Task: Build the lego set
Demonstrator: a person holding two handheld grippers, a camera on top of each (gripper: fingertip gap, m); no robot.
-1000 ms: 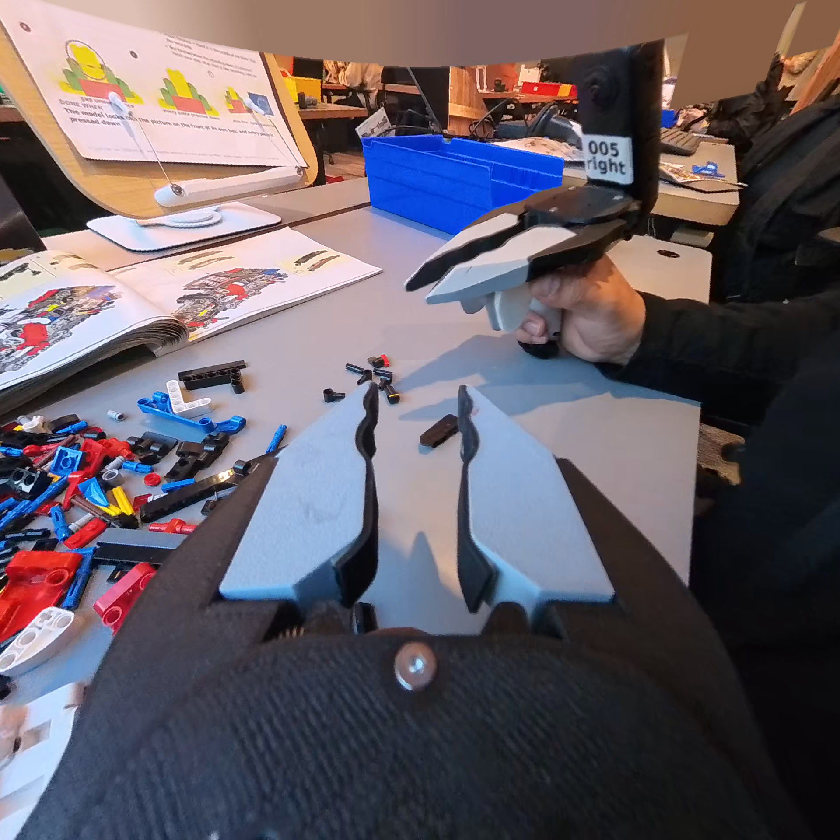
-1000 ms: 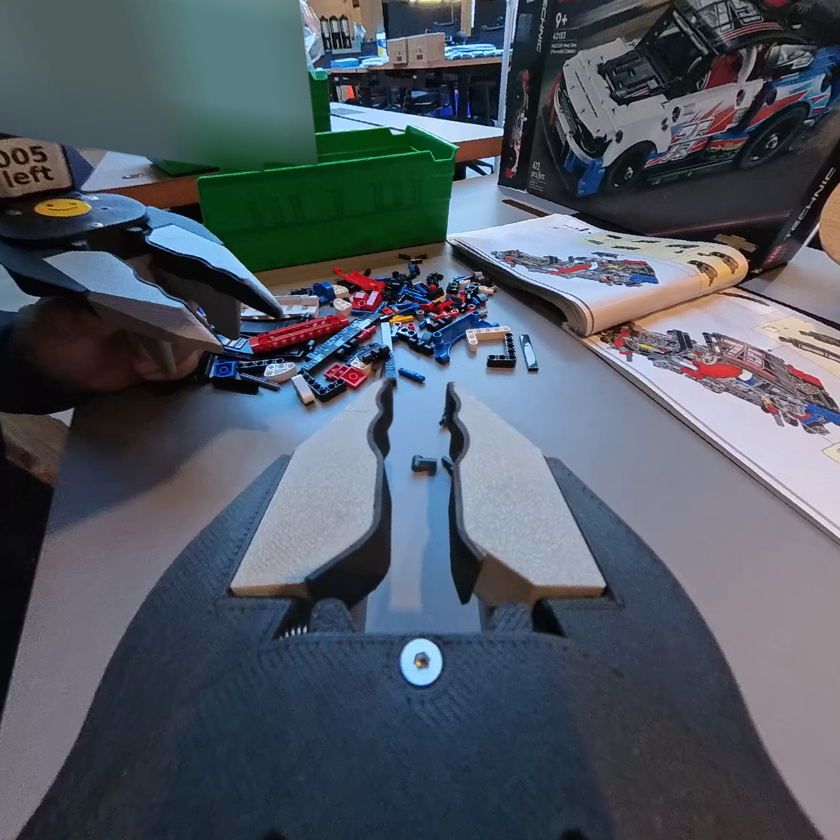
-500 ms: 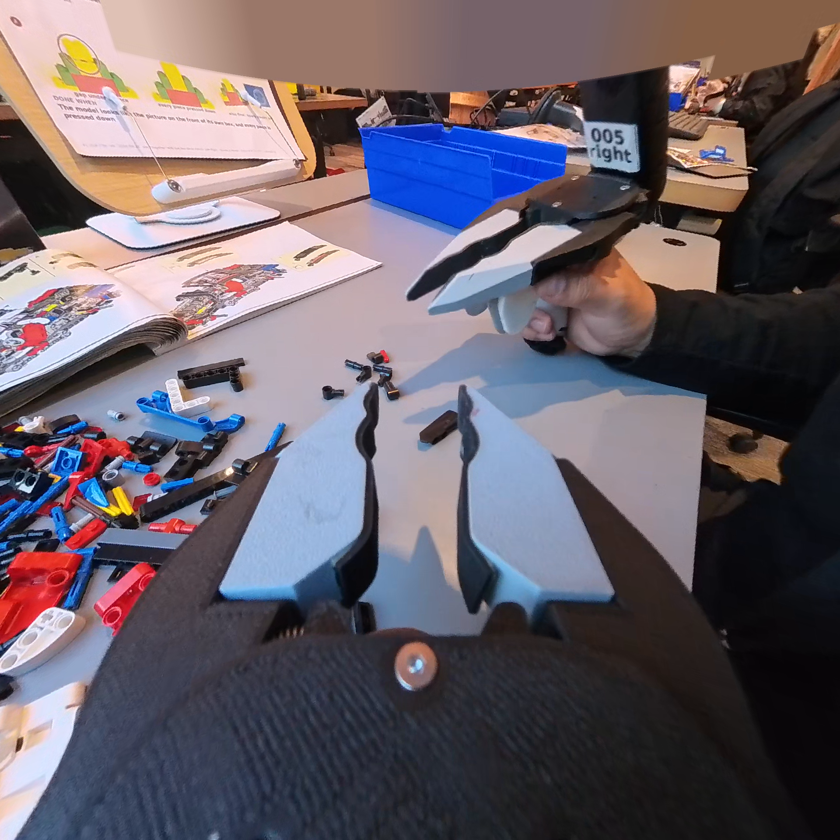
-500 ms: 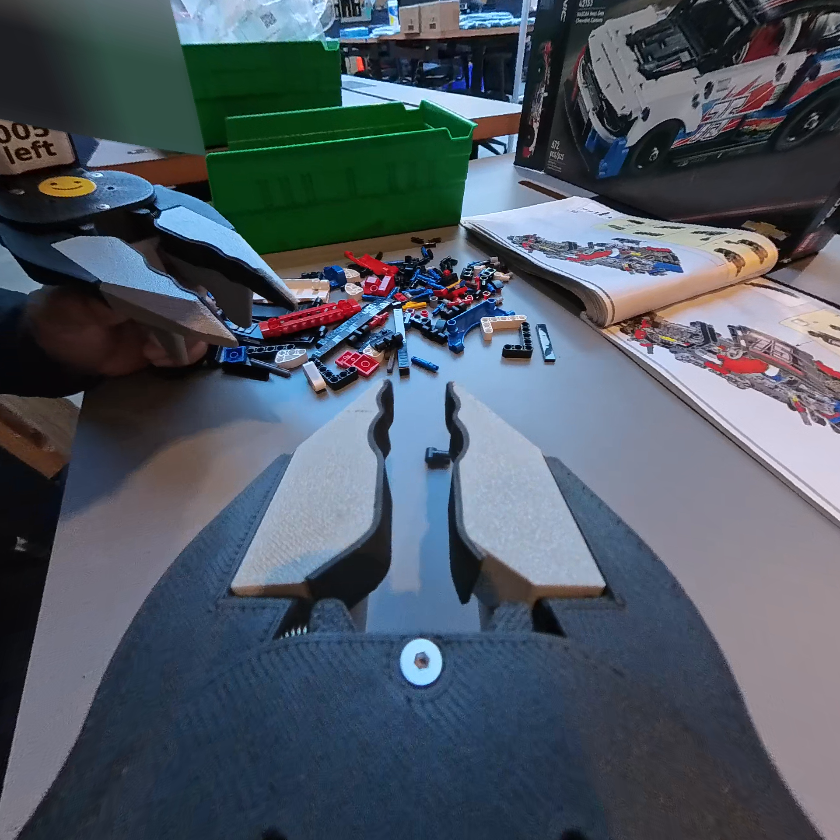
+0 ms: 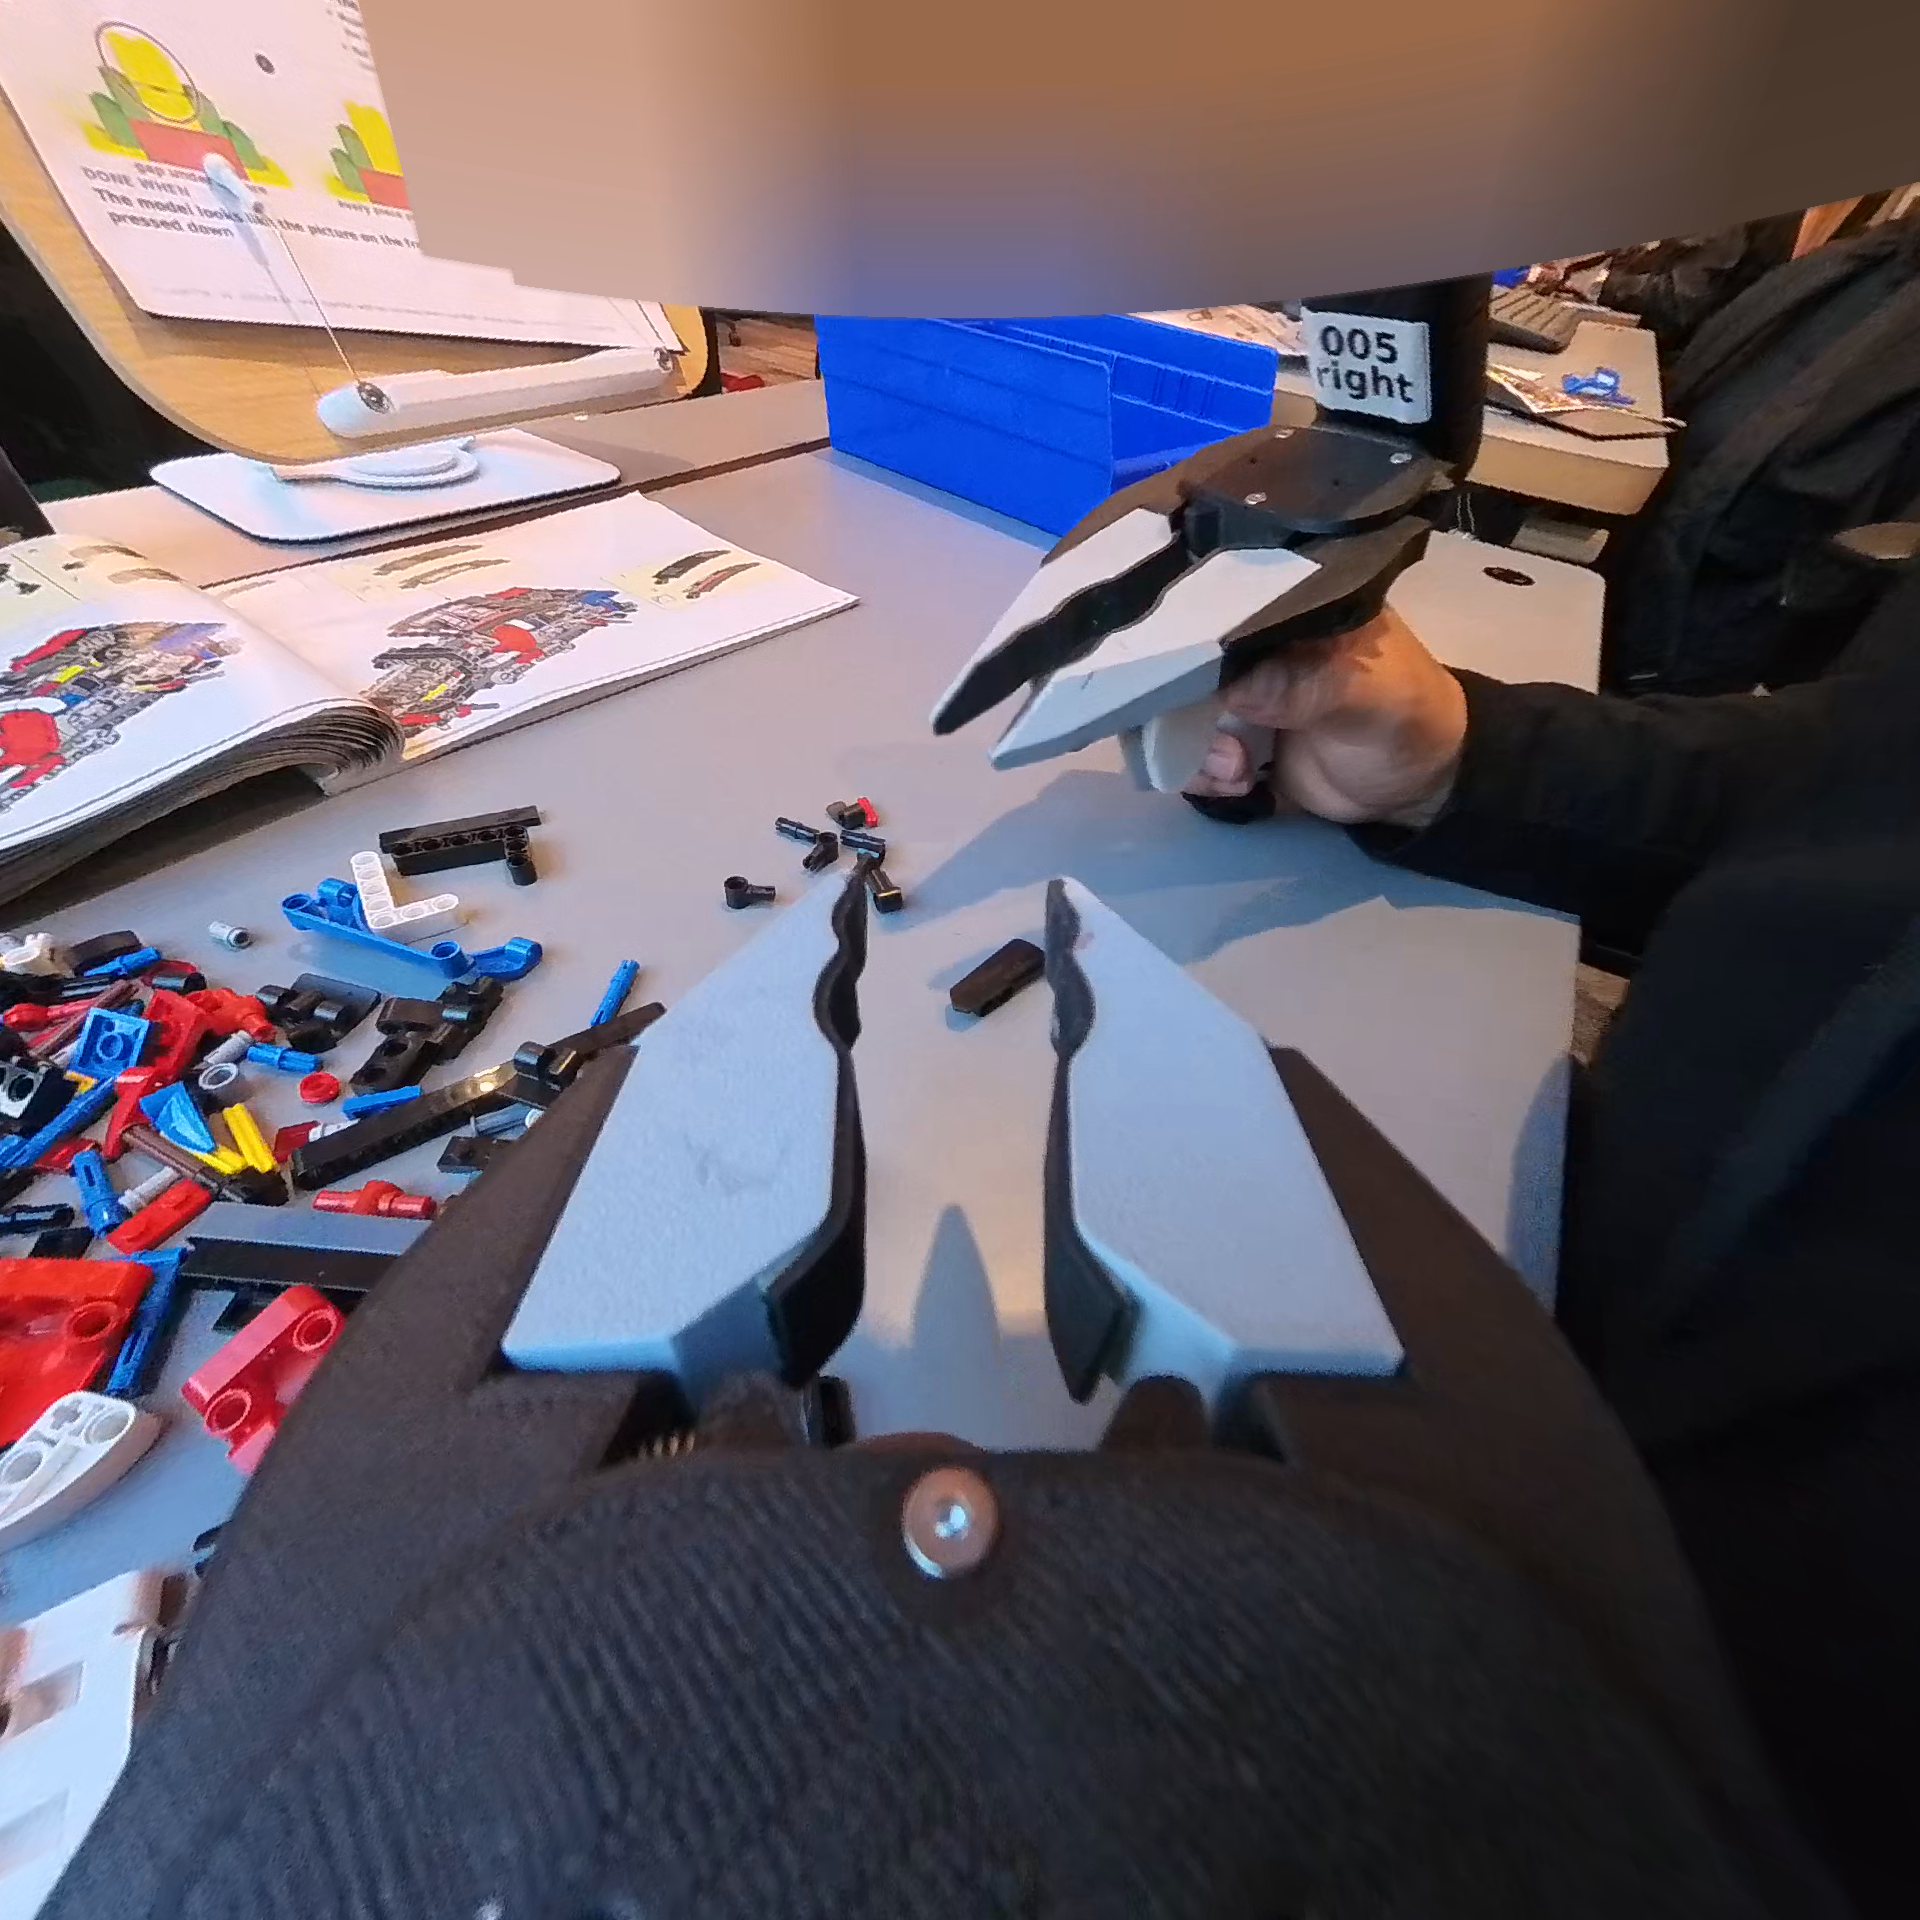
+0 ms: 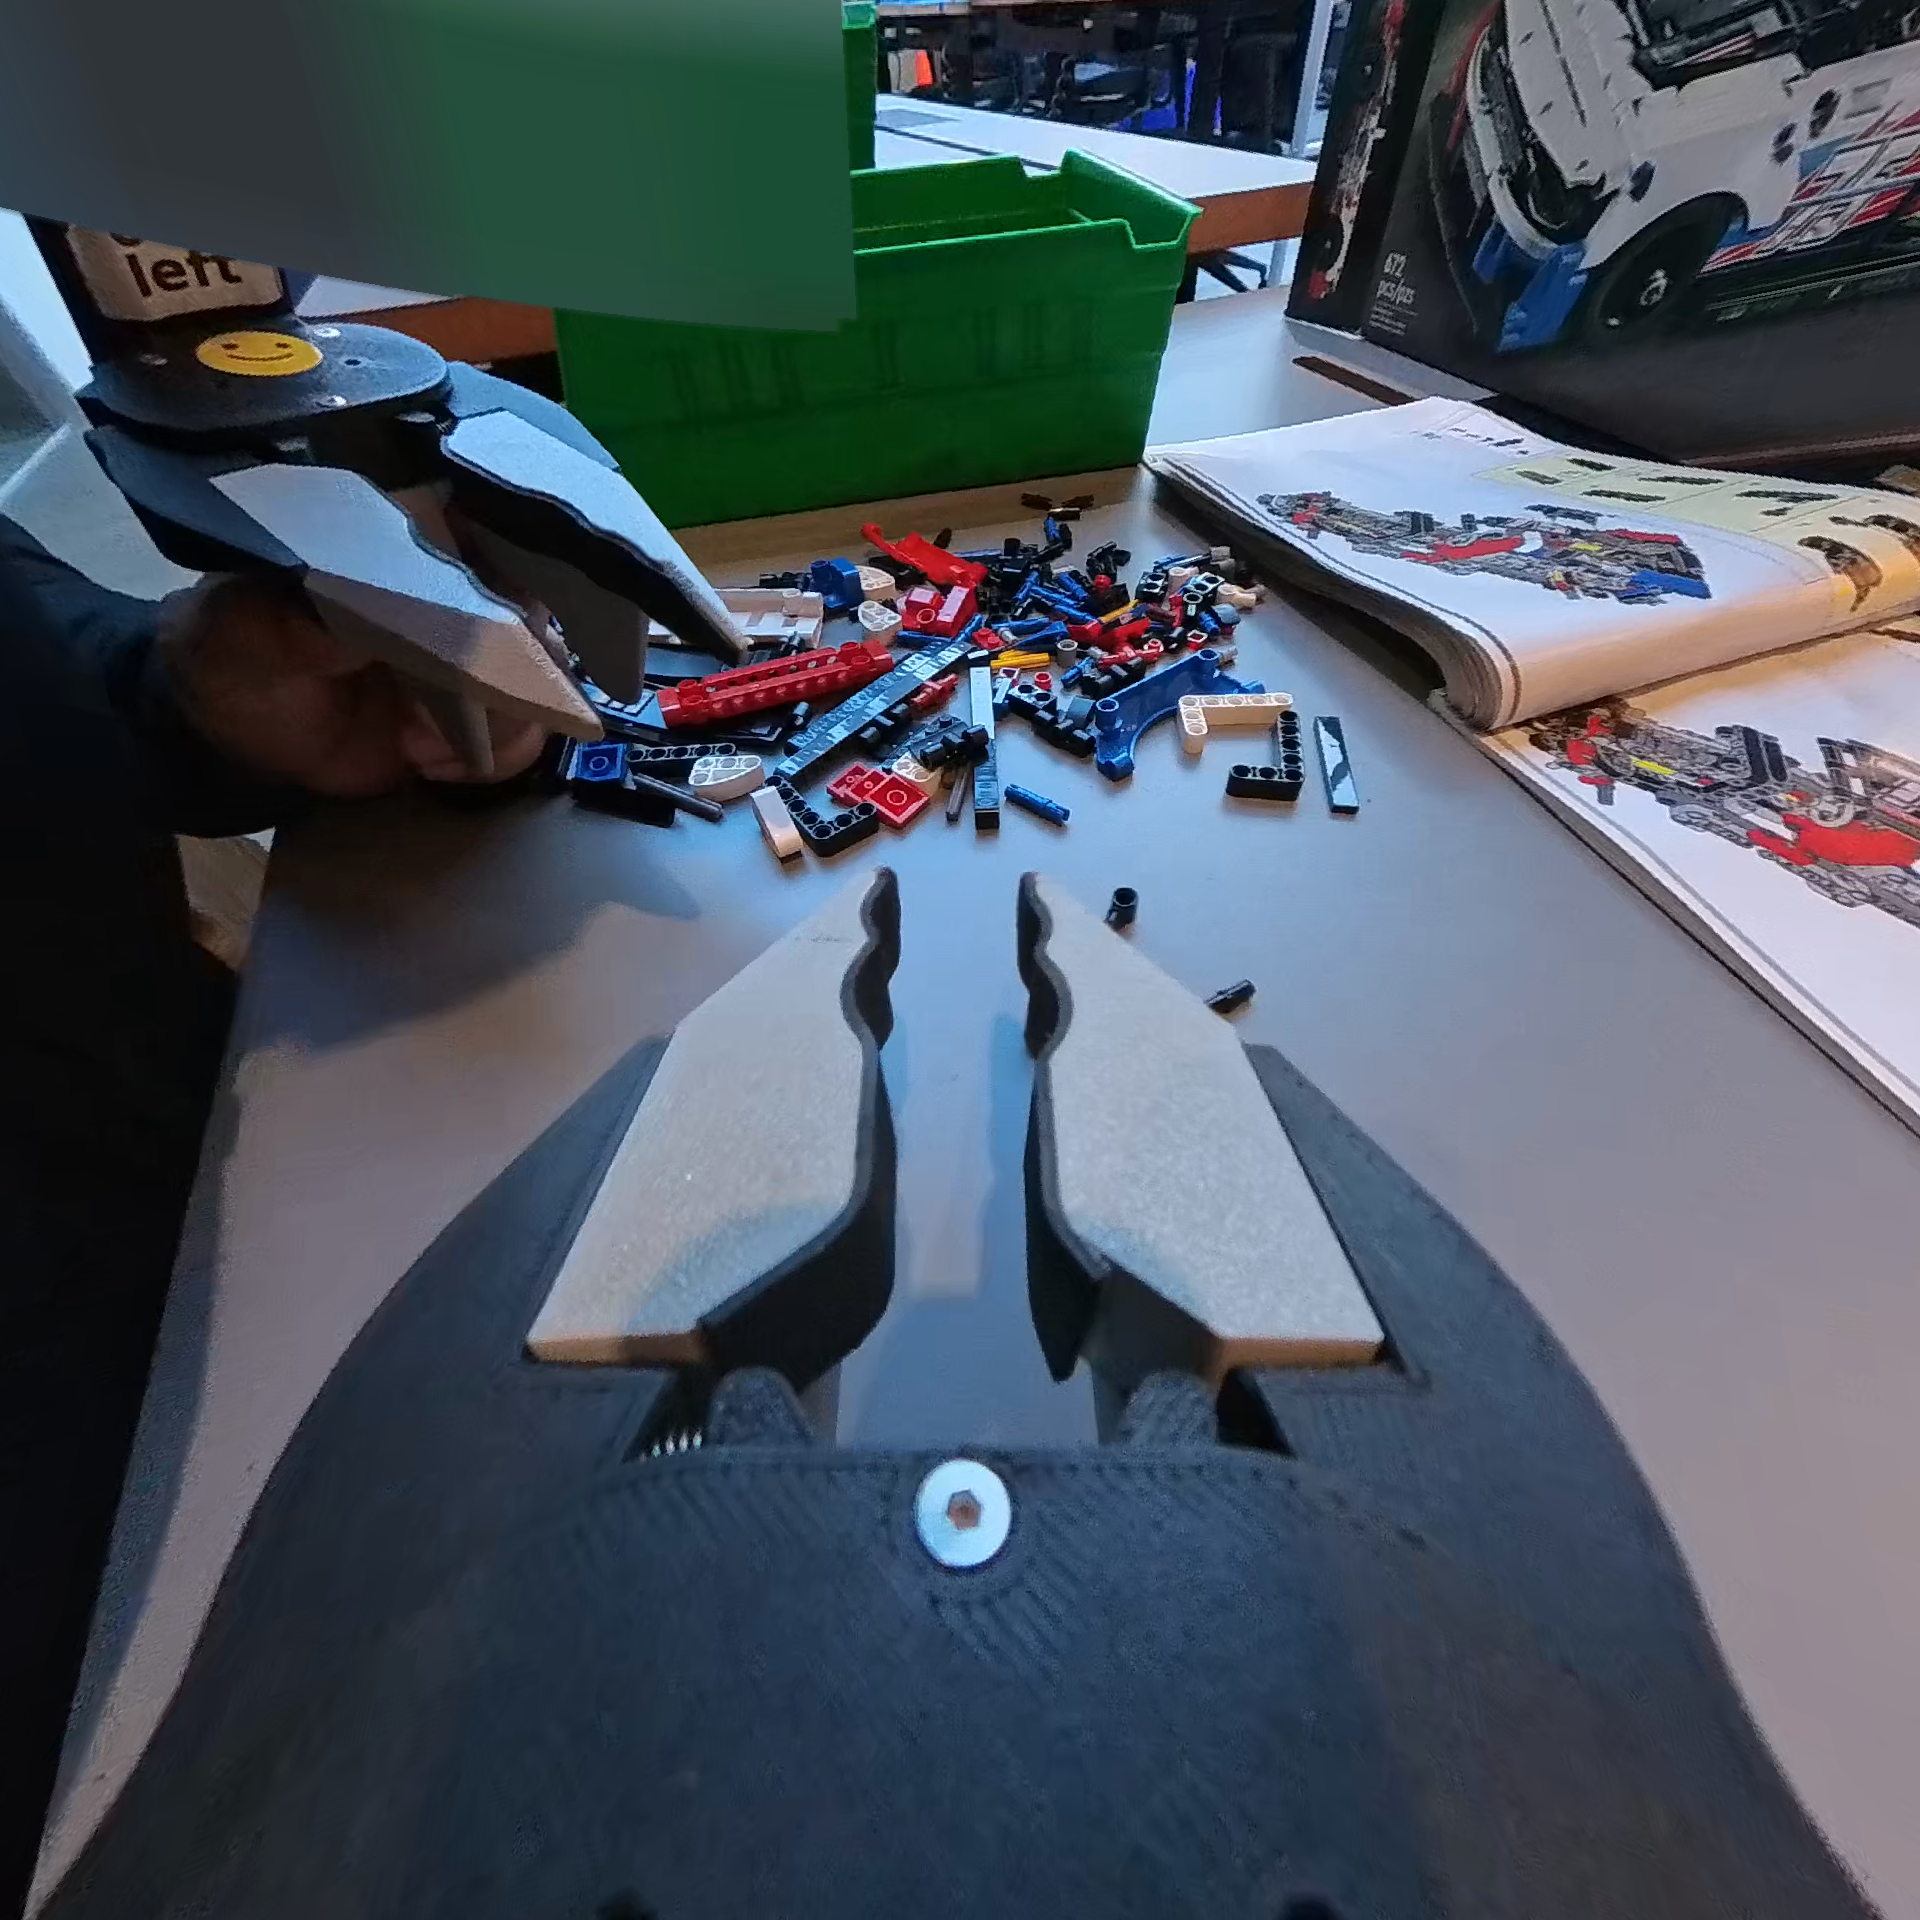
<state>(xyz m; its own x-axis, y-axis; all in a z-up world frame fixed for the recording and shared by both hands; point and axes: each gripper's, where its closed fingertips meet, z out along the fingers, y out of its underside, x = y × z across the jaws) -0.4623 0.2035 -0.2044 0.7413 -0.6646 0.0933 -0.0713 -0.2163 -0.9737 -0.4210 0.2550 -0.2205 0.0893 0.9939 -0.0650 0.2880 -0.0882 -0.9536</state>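
Observation:
My left gripper [image 5: 954, 902] is open and empty just above the grey table [image 5: 1299, 987]. A small black piece [image 5: 995, 977] lies on the table between its fingertips. Several small black pins [image 5: 844, 844] lie just beyond its left fingertip. My right gripper [image 6: 956, 891] is open and empty, low over the table. It also shows in the left wrist view [image 5: 971, 740], held above the pins. A black pin [image 6: 1120, 904] lies just right of its right fingertip, and another pin [image 6: 1231, 994] lies nearer. The left gripper [image 6: 665, 686] hovers at the edge of the loose lego pile [image 6: 987, 675].
The pile also shows in the left wrist view [image 5: 208, 1091]. An open instruction booklet [image 6: 1507, 582] lies to the right of the pile. A green bin [image 6: 935, 364] and the lego box [image 6: 1662, 208] stand behind. A blue bin [image 5: 1039, 416] and a sheet stand [image 5: 312, 208] are at the back. Tip to tip, the grippers are about 8 cm apart.
My right gripper has swung left and drawn back. The black pin that lay between its fingers now lies outside its right fingertip. My left gripper has hardly moved.

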